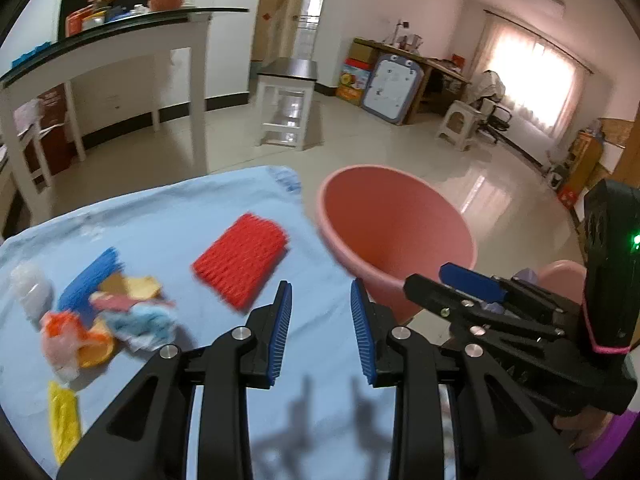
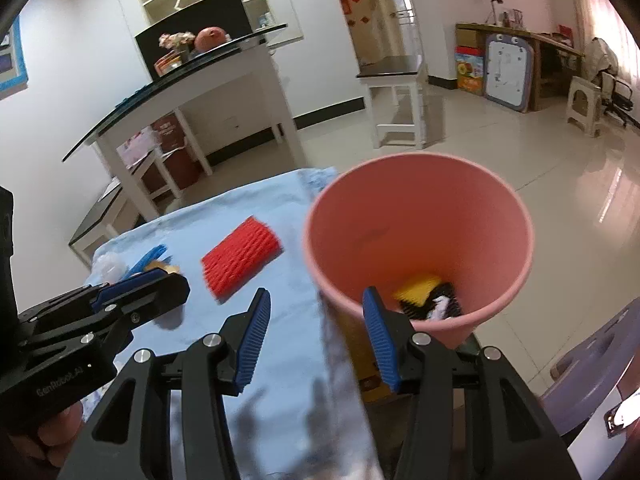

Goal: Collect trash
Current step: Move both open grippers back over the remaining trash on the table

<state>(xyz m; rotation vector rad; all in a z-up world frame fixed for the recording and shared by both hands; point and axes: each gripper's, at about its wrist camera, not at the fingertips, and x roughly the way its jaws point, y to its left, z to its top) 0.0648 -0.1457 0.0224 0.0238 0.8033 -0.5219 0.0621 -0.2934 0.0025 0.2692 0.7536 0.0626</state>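
Left tool and right tool both spread apart, gripping nothing. Red ribbed foam net flat on blue-covered worktop, just beside pink bin; crumpled wrappers heaped further left.

The room is bright. Daylight enters through the curtained window far right and is overexposed. The floor shows glare. Strong fisheye bending and dark corners frame both views. The trash pile looks blurred.

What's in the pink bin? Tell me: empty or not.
Not empty: the right wrist view shows yellow, black and white scraps at the bottom of the pink bin.
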